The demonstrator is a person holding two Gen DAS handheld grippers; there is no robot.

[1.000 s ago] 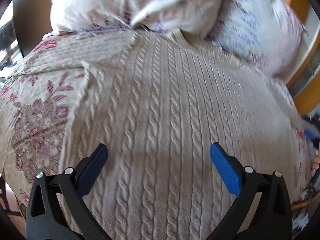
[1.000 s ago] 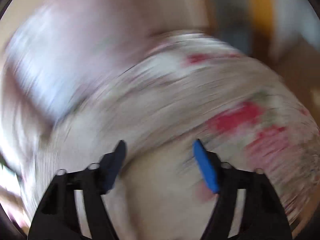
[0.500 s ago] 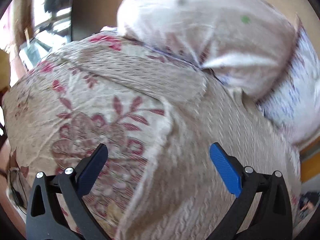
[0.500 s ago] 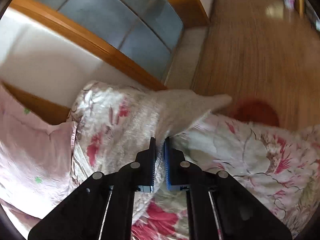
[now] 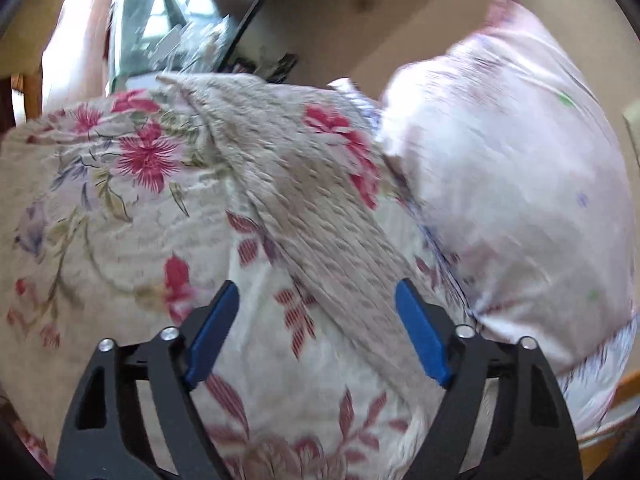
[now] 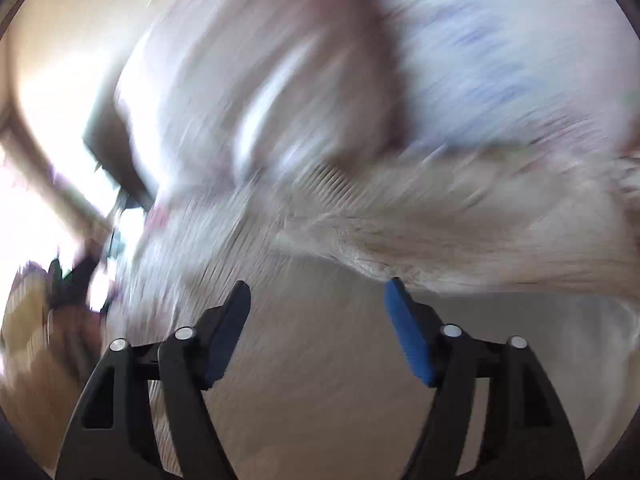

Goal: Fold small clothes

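Observation:
A beige cable-knit sweater lies on a floral bedspread. In the left wrist view its long sleeve (image 5: pixel 304 200) runs diagonally from upper left down to between my fingers. My left gripper (image 5: pixel 316 320) is open and empty just above the sleeve. In the right wrist view, which is badly blurred, the sweater's body (image 6: pixel 460 240) fills the middle and bottom. My right gripper (image 6: pixel 318 312) is open and empty over the knit, with a folded edge of it near the right blue pad (image 6: pixel 408 332).
The floral bedspread (image 5: pixel 100 208) covers the bed. A pale pink pillow (image 5: pixel 512 168) lies at the right of the sleeve and a pillow also shows blurred in the right wrist view (image 6: pixel 500 60). A window and dark headboard edge (image 5: pixel 240 28) stand behind.
My right gripper, shut on the sleeve half a second ago, has opened and swung back over the sweater body. My left gripper has turned left from the sweater body to the spread-out sleeve.

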